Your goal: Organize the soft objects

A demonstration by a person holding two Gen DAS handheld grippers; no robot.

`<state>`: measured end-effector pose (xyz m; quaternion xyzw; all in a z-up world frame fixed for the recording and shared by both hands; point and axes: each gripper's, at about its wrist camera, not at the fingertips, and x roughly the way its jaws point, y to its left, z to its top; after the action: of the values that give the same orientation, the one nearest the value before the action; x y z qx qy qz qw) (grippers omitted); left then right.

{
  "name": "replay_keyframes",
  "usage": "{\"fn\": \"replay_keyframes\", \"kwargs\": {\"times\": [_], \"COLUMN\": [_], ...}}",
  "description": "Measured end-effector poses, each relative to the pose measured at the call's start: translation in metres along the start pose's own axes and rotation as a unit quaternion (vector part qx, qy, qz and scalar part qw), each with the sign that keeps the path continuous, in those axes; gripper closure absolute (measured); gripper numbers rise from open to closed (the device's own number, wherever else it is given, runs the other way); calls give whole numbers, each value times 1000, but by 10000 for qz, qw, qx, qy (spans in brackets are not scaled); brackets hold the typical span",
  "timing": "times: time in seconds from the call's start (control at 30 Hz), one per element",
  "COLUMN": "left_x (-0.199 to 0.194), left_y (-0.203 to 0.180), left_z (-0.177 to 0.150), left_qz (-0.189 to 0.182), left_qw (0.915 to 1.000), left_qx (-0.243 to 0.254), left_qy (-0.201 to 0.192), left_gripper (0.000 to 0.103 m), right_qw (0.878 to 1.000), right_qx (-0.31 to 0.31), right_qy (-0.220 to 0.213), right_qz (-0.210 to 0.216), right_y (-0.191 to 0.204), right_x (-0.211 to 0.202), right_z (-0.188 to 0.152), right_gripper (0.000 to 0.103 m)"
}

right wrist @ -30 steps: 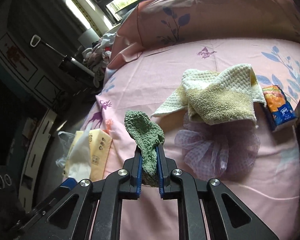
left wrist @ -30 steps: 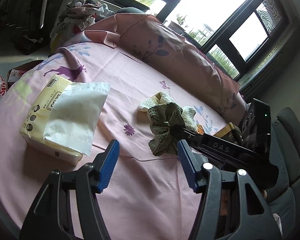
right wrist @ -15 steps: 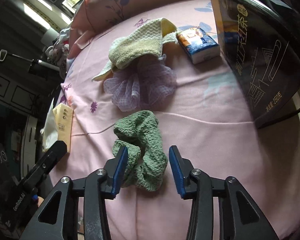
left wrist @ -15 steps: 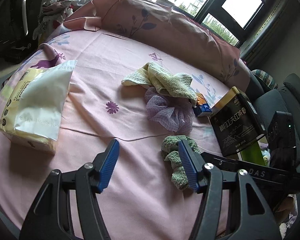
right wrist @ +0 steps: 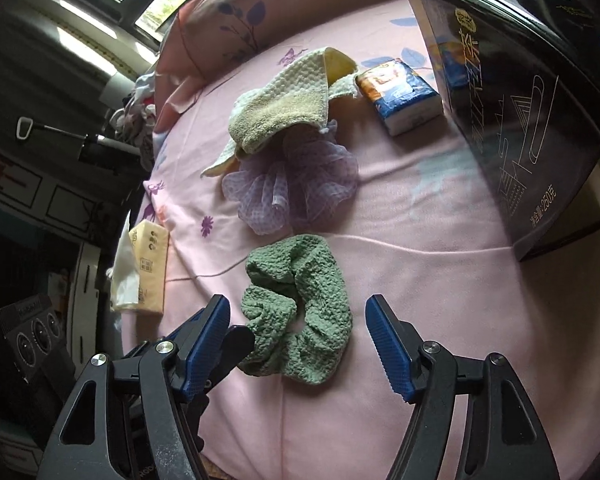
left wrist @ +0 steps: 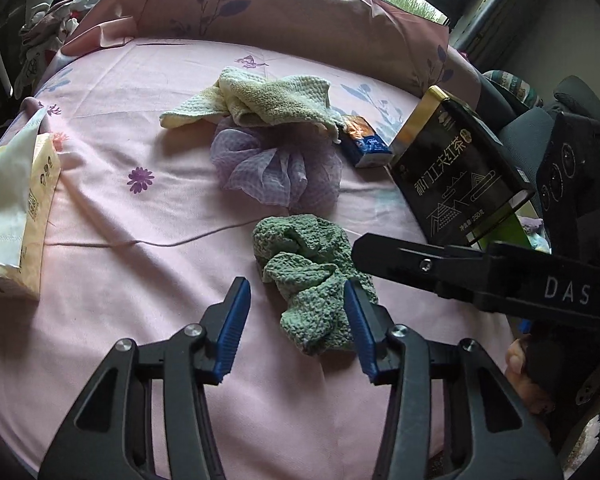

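A green scrunchie (left wrist: pixel 308 276) lies loose on the pink sheet; it also shows in the right wrist view (right wrist: pixel 300 304). Behind it sit a purple mesh puff (left wrist: pixel 276 172) (right wrist: pixel 292 192) and a yellow-green towel (left wrist: pixel 260 98) (right wrist: pixel 284 112) that partly covers the puff. My left gripper (left wrist: pixel 296 328) is open, its fingers on either side of the scrunchie's near end. My right gripper (right wrist: pixel 300 344) is open wide around the scrunchie, not touching it. The right gripper's arm (left wrist: pixel 460 268) reaches in from the right in the left wrist view.
A black tea box (left wrist: pixel 456 176) (right wrist: pixel 512 92) stands at the right. A small tissue pack (left wrist: pixel 364 140) (right wrist: pixel 400 96) lies beside the towel. A yellow tissue pack (left wrist: pixel 16 216) (right wrist: pixel 148 264) lies at the left edge. A pink pillow (left wrist: pixel 292 20) lines the back.
My right gripper carried the scrunchie from mid-air down in front of the puff, let go, and opened wider. My left gripper moved right, up to the scrunchie.
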<state>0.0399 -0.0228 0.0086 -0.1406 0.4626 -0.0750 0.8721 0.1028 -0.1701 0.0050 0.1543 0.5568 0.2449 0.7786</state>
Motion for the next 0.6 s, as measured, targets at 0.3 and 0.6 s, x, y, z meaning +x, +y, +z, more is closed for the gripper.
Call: {"fn": "replay_keyframes", "kwargs": {"times": [0.3,0.6], "left_x": [24,39], "left_y": [-7,-8], "left_z": [-4,-5], "left_qz": [65,70], "left_qw": [9991,9985], "left_qx": [57,-40], "left_qy": [408,544], "left_gripper": [65,69], "right_qw": [9991,9987], "right_qx": [52,-70], "right_qy": [309,471], "right_qz": [272,193], "right_y": [2,7], "right_x": [21,42], "right_z": [-3,-8], "right_gripper": [42,51]}}
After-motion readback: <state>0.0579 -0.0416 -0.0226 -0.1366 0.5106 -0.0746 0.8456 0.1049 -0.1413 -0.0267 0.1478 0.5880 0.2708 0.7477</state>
